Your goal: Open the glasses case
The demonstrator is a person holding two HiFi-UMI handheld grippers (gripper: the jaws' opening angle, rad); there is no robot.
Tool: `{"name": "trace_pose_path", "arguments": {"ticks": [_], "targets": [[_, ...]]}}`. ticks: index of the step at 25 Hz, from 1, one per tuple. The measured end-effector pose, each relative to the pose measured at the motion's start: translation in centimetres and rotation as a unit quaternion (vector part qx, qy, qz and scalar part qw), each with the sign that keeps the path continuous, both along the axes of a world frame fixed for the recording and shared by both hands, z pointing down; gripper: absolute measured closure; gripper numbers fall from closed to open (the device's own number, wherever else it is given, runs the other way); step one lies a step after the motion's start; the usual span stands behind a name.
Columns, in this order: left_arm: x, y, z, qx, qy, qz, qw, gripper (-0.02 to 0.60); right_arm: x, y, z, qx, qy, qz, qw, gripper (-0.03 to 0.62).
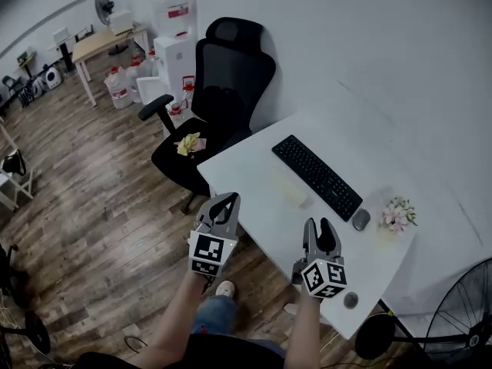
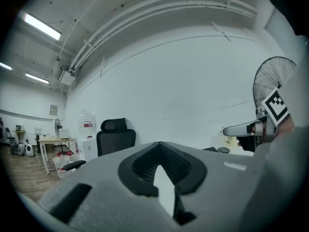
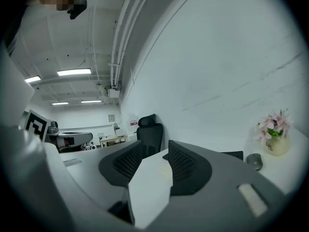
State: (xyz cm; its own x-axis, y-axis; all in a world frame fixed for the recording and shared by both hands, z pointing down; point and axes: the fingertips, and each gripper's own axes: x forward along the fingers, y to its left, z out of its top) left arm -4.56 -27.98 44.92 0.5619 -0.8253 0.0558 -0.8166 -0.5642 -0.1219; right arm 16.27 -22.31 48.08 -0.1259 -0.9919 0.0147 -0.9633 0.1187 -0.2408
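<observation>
Head view: we see the glasses case as a low, pale oblong lying on the white desk, just beside the near long edge of the black keyboard. It is too small here for its seam or hinge to be made out. Nothing about it suggests a raised lid, so we judge it closed. A mouse and a small pot of flowers stand farther along the desk, well apart from the case.

Both grippers are held up over the near edge of the desk, short of the case, and neither touches it.

Left gripper view: the left gripper has its jaw tips together. Only a small diamond-shaped gap is left behind them, through which bare desk shows, and nothing is held.

Right gripper view: the right gripper has its jaws a narrow way apart and empty. White desk top shows between them, and a faint cream patch there may be the case, though we cannot confirm it.

Progress: we judge that the task has not begun. No part of the opening is done. What remains is the approach, steadying the case body with one gripper, and lifting the lid with the other.
</observation>
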Motion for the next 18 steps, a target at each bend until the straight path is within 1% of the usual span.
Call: {"name": "trace_pose_path", "arguments": {"ticks": [4,8,11,15,18], "targets": [[1.1,-5.1,0.2,-0.007,0.001,0.022,0.9997,0.574,0.8,-3.9,0.2,-0.007,-0.001,0.023,1.000,0.434],[2.5,-8.8,0.2,-0.010,0.003,0.047,0.9989,0.574,2.0,-6.4,0.2,-0.010,0.000,0.044,0.999,0.434],[3.7,-10.0,0.4,-0.009,0.001,0.063,0.9980,0.574,2.8,-7.3,0.4,-0.012,-0.001,0.058,0.998,0.436],[5.4,-11.0,0.8,-0.005,-0.015,0.083,0.9965,0.574,3.8,-8.0,0.9,-0.017,0.000,0.072,0.997,0.436],[6.1,-11.7,0.6,-0.002,-0.014,0.089,0.9959,0.574,4.5,-8.7,1.1,-0.018,-0.002,0.079,0.997,0.436]]}}
